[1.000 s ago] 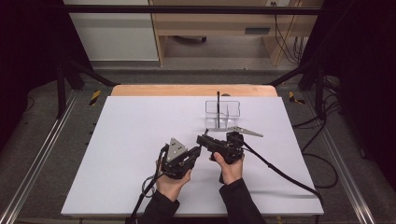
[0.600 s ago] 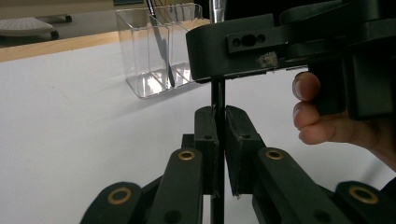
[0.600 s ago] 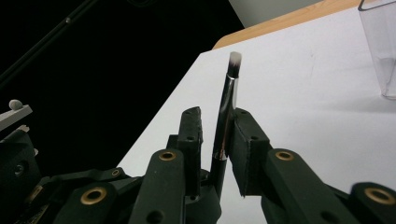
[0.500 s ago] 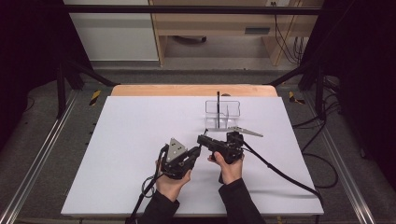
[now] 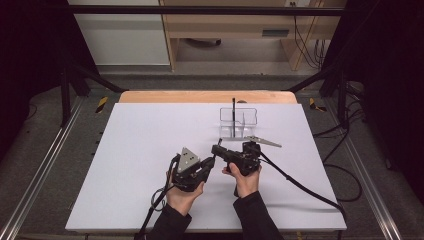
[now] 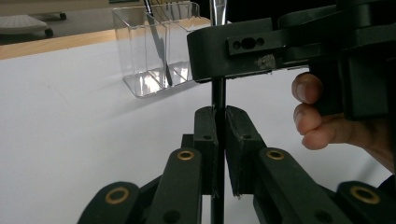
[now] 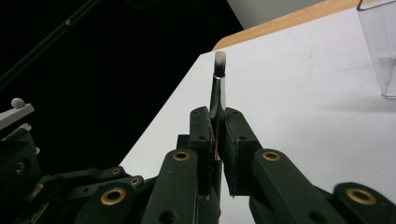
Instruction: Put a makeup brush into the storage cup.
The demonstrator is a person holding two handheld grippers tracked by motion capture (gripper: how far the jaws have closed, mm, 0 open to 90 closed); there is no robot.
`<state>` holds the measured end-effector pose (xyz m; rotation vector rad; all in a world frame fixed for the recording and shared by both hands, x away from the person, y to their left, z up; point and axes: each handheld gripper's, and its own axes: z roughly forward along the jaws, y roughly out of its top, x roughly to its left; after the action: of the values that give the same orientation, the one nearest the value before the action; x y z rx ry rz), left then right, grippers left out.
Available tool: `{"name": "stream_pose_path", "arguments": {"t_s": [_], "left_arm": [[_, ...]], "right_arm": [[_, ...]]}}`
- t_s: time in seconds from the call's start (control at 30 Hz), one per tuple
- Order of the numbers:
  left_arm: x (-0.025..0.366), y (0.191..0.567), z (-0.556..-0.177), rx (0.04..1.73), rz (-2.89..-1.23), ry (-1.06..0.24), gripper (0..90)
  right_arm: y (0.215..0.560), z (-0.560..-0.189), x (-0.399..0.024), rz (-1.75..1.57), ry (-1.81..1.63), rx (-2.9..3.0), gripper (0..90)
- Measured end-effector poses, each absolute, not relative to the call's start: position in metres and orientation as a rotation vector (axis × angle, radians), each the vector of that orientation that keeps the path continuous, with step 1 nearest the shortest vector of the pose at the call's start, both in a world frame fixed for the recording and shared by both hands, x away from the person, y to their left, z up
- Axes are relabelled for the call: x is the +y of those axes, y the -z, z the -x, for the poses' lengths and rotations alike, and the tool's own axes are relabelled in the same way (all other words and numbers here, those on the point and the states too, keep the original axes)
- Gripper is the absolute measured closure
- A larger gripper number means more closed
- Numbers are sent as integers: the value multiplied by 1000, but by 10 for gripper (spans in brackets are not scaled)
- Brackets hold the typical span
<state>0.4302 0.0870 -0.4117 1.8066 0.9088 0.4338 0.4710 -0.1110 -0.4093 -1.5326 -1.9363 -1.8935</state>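
Clearly both the left gripper (image 6: pixel 219 140) and right gripper (image 7: pixel 218 140), whose jaws have just been closing, clamp one thin brush (image 7: pixel 218 88), its handle hidden between jaws above the table (image 5: pixel 150 135).

We find no text, label, brand, number or sign that can be read anywhere in these views. The black tool parts seen up close carry screws and holes but no lettering, and the white table (image 5: pixel 150 150) bears no print. A small grey plate on the wooden shelf unit (image 5: pixel 275 33) at 12 o'clock is too blurred for us to tell whether anything is written on it.
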Motion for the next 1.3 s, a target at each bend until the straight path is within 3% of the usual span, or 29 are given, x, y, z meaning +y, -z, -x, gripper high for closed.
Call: {"name": "stream_pose_path", "arguments": {"t_s": [0.1,0.43,0.93,1.3], "left_arm": [[89,411,-431,896,-1806,-430,806],[105,400,-434,848,-1833,-388,567],[133,392,-436,801,-1882,-399,340],[158,397,-438,842,-1888,-427,227]], "right_arm": [[409,-470,-111,1529,1901,-1940,839],[406,-471,-114,1539,1940,-1992,839],[402,-473,-118,1532,1966,-2034,839],[399,-474,-122,1515,1981,-2081,839]]}}
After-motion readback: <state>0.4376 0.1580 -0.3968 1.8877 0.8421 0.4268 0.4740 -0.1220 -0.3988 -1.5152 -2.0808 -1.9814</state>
